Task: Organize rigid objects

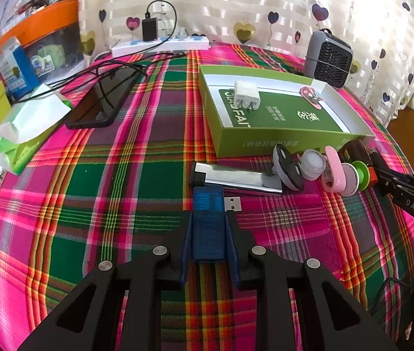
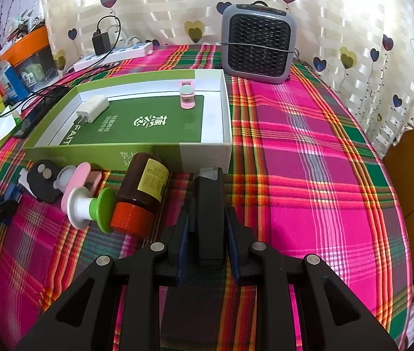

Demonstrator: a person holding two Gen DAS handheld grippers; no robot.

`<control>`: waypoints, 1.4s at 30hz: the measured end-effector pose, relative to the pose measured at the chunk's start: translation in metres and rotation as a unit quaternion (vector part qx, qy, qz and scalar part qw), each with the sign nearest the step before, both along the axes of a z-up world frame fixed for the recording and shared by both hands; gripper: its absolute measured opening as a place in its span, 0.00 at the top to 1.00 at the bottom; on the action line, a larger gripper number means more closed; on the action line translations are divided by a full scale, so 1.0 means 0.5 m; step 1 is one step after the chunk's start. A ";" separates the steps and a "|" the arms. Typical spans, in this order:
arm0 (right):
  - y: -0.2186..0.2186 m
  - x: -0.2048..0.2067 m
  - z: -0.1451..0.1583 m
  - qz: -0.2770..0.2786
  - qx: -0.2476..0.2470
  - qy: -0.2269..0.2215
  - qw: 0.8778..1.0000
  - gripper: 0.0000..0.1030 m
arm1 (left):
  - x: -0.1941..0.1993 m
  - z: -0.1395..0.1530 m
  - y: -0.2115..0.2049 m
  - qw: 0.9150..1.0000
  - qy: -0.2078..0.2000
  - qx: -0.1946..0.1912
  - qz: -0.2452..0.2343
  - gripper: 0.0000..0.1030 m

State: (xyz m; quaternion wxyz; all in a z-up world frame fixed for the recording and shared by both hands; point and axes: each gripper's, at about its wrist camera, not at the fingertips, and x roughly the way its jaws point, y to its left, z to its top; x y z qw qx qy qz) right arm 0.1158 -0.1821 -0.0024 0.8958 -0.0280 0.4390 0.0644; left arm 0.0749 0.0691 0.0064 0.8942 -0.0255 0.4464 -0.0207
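Observation:
A green box (image 1: 280,134) (image 2: 104,152) lies open on the plaid table, holding a white charger (image 1: 246,92) (image 2: 93,108) and a pink clip (image 1: 310,95) (image 2: 188,95). My left gripper (image 1: 208,228) is shut on a blue USB card reader (image 1: 208,222), its plug (image 1: 232,204) sticking out right. My right gripper (image 2: 207,222) is shut on a black oblong device (image 2: 208,213), just in front of the box; the gripper also shows in the left wrist view (image 1: 379,175). In front of the box lie a brown bottle (image 2: 142,193), a green-and-white spool (image 2: 93,209), pink cases (image 1: 338,172) and a silver bar (image 1: 236,178).
A grey heater (image 2: 258,42) (image 1: 328,55) stands at the back right. A power strip (image 1: 160,45) with a black adapter, a dark phone (image 1: 101,102) with cables, a tissue pack (image 1: 28,134) and boxes (image 1: 17,64) crowd the left. The table edge (image 2: 393,175) curves on the right.

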 end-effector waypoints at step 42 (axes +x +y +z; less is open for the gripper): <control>0.055 0.091 0.111 0.080 0.047 -0.034 0.995 0.77 | 0.119 0.107 -0.041 0.998 -0.053 -0.013 -0.037 0.80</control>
